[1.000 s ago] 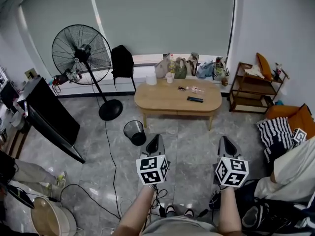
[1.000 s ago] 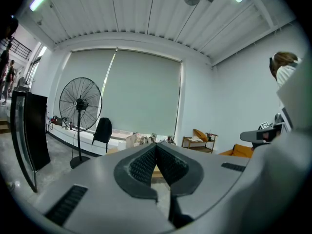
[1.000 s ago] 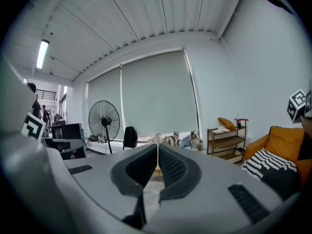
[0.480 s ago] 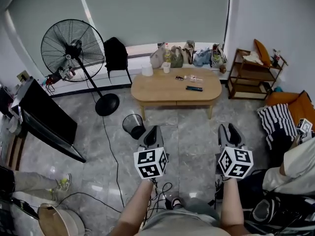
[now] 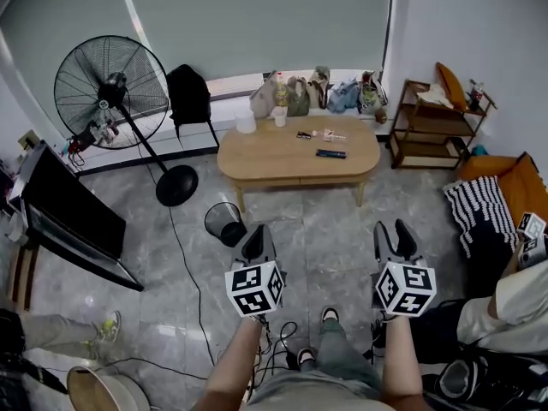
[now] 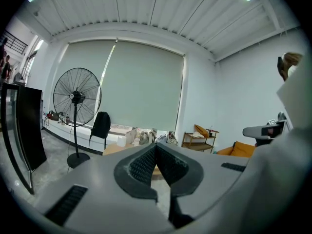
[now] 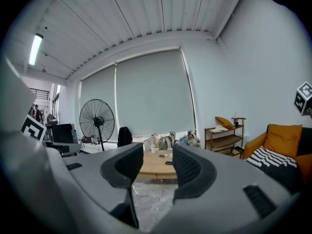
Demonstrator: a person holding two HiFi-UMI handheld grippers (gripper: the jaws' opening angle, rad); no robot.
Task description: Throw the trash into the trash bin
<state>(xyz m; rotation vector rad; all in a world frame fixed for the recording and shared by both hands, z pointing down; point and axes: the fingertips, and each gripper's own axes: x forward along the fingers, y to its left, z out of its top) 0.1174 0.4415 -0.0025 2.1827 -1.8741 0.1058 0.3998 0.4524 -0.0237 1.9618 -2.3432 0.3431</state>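
Right claw (image 5: 395, 231) just opened, empty — left claw (image 5: 258, 232) closed, both near-level.

black mesh trash bin (image 5: 224, 223), tan wooden table (image 5: 295, 154), grey marbled floor (image 5: 330, 238).

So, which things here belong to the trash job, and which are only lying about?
Job: bin; small items on the table, probably the trash; left gripper, shut; right gripper, jaws have just been opening, empty.
Lying about: fan, black chair, shelf, bags, cable.
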